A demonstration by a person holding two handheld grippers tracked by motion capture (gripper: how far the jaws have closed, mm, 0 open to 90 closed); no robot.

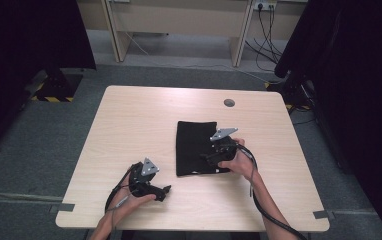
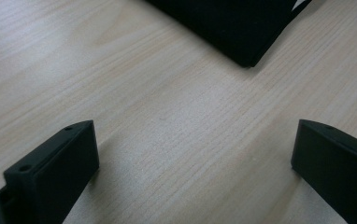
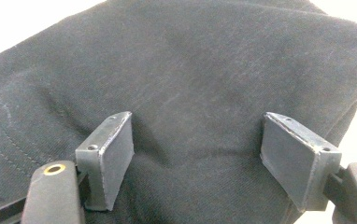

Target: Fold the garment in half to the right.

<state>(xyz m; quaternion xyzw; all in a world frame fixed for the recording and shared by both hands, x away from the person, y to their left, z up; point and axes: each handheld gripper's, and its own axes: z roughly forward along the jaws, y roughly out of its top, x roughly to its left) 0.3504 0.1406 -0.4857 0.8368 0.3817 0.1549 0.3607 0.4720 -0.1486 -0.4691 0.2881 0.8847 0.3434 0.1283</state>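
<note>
Your left gripper [image 1: 165, 190] sits at the table's [image 1: 129, 125] 7 o'clock, jaws wide over bare wood, nothing between them. Your right gripper [image 3: 197, 154] is at 4 o'clock over the black cloth [image 1: 195, 145], jaws spread with cloth between the pads, not pinched. The cloth lies folded flat, just right of centre.

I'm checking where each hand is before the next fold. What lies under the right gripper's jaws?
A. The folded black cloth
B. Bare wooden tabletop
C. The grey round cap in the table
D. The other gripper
A: in the right gripper view the right gripper has its jaws spread apart over the black cloth, and the high view shows it at the cloth's right edge.
</note>
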